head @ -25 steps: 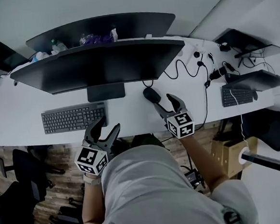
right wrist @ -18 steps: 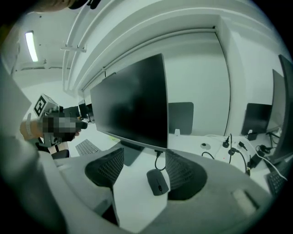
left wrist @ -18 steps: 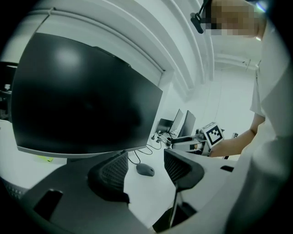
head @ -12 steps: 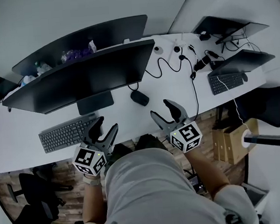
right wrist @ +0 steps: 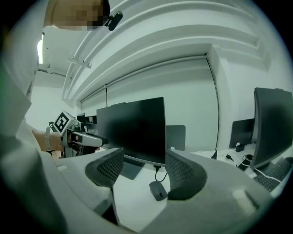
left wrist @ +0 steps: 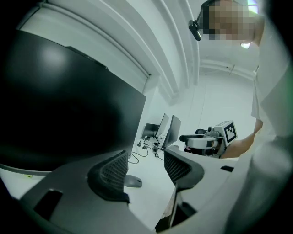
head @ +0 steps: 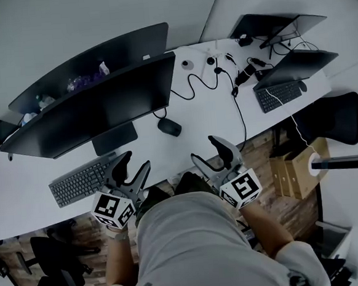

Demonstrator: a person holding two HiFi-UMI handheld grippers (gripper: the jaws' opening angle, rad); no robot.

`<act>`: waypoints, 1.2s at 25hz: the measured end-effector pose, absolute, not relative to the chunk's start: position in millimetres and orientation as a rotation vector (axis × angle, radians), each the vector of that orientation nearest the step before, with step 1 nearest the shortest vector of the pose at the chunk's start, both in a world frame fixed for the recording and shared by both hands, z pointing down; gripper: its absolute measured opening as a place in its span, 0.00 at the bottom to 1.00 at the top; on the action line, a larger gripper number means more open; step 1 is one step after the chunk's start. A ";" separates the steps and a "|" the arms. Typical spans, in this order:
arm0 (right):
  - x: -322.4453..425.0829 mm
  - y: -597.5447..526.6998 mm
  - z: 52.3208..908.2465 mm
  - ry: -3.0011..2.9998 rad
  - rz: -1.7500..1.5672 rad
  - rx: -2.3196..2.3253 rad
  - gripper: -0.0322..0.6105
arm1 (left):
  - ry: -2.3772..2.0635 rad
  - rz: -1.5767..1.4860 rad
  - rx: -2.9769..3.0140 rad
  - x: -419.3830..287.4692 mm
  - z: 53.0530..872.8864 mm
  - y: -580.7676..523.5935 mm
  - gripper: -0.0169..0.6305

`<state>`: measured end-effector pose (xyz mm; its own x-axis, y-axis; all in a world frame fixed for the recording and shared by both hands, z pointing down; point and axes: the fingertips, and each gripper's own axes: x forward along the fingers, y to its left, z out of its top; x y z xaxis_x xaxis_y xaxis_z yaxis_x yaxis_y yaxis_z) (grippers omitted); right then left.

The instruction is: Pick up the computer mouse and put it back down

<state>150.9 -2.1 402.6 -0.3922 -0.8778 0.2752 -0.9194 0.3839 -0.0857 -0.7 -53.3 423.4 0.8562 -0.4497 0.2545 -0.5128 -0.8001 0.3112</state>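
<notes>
Nearest the camera is the person's light grey shirt, a smooth woven cloth.

The left gripper and the right gripper are both held at the near edge of the desk. Each has a white cube, the left cube and the right cube, printed with square black-and-white markers (patterns only, no letters).

In the left gripper view, the left gripper has its jaws released, with a clear gap and nothing between them. In the right gripper view, the right gripper has its jaws spread in the same way, with nothing in their grasp. The pads are dark, curved and ribbed in a fine grid.

The desk is white, smooth and matt. A dark flat keyboard lies on it ahead of the left gripper.

The mouse is dark, rounded and smooth. It rests on the desk to the right of the keyboard, in front of the monitor foot and well apart from both grippers. In the right gripper view the mouse lies beyond the jaws, nearer the right-hand pad.

Behind it stands a wide, curved black monitor. A thin black cable loops across the desk to its right.

Further right are a second keyboard and more dark screens.
</notes>
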 end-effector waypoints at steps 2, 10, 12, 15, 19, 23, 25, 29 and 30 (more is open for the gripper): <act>149.6 3.7 396.1 -2.467 0.296 1.617 0.50 | -0.703 0.237 2.674 2.2 420.2 -50.5 0.38; 141.4 20.9 394.1 -2.487 0.288 1.608 0.50 | -0.669 0.217 2.706 10.0 403.0 -41.1 0.38; 140.5 24.1 398.6 -2.477 0.295 1.600 0.50 | -0.659 0.214 2.709 12.7 401.0 -36.4 0.38; 140.2 27.1 405.4 -2.454 0.315 1.593 0.49 | -0.646 0.214 2.712 13.9 403.5 -29.9 0.38; 139.1 28.6 408.2 -2.458 0.332 1.593 0.49 | -0.648 0.231 2.709 13.6 405.1 -26.6 0.38; 137.7 28.1 409.2 -2.464 0.344 1.583 0.49 | -0.658 0.236 2.699 12.6 406.3 -24.7 0.38; 136.8 26.6 409.4 -2.468 0.347 1.579 0.49 | -0.663 0.228 2.694 11.6 408.5 -23.5 0.38; 132.7 25.2 410.8 -2.475 0.353 1.557 0.49 | -0.672 0.235 2.691 9.8 408.2 -22.0 0.38; 131.9 25.1 411.3 -2.476 0.357 1.554 0.49 | -0.677 0.236 2.689 9.0 408.7 -21.7 0.38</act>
<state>131.9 25.1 411.3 -0.4296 -0.8549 0.2908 -0.9022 0.4198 -0.0988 9.0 -21.7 408.7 0.8715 -0.4254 0.2440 -0.4850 -0.8217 0.2994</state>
